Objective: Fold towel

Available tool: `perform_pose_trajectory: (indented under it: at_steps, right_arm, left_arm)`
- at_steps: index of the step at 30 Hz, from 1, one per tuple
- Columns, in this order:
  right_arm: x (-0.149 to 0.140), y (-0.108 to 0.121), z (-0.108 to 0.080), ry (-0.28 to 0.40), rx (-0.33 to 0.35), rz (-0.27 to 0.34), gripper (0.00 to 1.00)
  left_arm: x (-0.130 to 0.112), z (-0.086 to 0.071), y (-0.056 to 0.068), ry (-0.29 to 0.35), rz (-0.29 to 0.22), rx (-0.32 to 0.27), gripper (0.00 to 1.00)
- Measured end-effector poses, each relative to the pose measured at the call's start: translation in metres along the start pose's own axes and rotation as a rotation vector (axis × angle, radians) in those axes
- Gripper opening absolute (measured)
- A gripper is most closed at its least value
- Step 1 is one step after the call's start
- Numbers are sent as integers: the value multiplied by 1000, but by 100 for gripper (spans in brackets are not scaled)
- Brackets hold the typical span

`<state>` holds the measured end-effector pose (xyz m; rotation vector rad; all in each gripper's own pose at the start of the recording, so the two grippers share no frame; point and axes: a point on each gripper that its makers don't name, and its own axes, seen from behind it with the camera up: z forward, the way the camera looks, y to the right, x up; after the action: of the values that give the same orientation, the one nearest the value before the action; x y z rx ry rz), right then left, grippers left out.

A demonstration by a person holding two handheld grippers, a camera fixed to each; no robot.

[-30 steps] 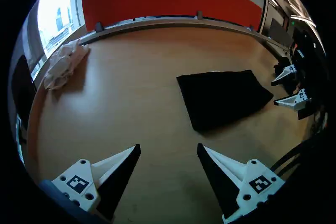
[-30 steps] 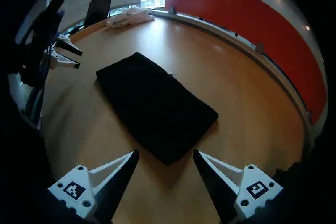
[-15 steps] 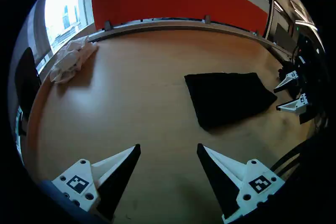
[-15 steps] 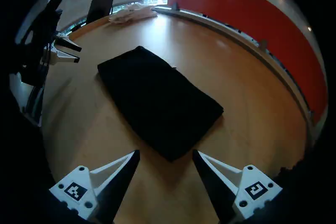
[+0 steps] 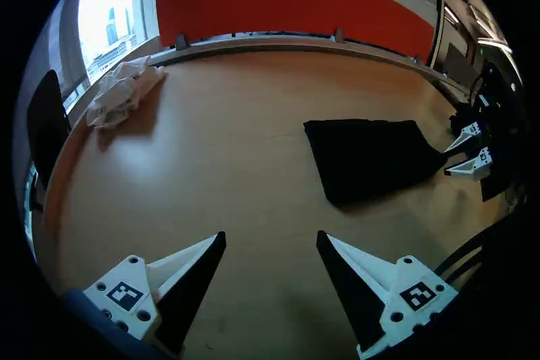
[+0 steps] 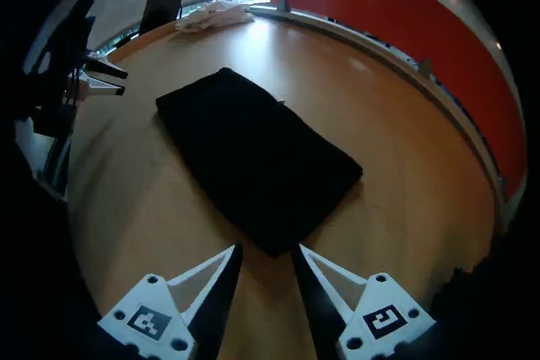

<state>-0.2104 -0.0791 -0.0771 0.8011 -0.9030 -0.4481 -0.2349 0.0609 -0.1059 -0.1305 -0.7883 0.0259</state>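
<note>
Towel [image 5: 368, 157], a flat black rectangle, is seen at 3 o'clock in the left gripper view, laid on the table [image 5: 202, 157]. The left gripper [image 5: 270, 237] is shown at 6 o'clock, released, its jaws wide apart over bare wood and well apart from the towel. The right gripper [image 5: 448, 161] is seen just beside the towel's edge, farther out at 3 o'clock. A crumpled white cloth [image 5: 125, 90] is placed at 10 o'clock, a red screen [image 5: 290, 5] at 12.

In the right gripper view the towel [image 6: 256, 157] is laid across the centre, its long axis from 10 to 5 o'clock. The right gripper [image 6: 266, 249] is held at 6 o'clock, jaws narrowly parted, nothing clamped; the towel's near corner is found just at their tips. The left gripper [image 6: 123, 83] is seen at 10 o'clock, near the towel's far end, the cloth [image 6: 212, 15] at 11, a chair [image 6: 162, 5] beside it.
</note>
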Motion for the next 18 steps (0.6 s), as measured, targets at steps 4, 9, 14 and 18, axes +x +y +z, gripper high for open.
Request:
perform_pose_trajectory:
  at_steps: [4, 9, 14, 18]
  right_arm:
    - [-1, 1, 0, -2, -1, -6, 47]
    - [-3, 3, 0, -10, -7, -6, 32]
    - [-5, 6, -1, -8, -14, 8, 13]
    - [-6, 8, 0, -4, -22, 11, 4]
  left_arm:
    - [0, -2, 0, 7, -9, 3, 100]
    - [-1, -3, 0, 11, -11, 4, 100]
    - [-1, -3, -1, 14, -11, 9, 100]
    - [-1, -4, -2, 18, -13, 13, 100]
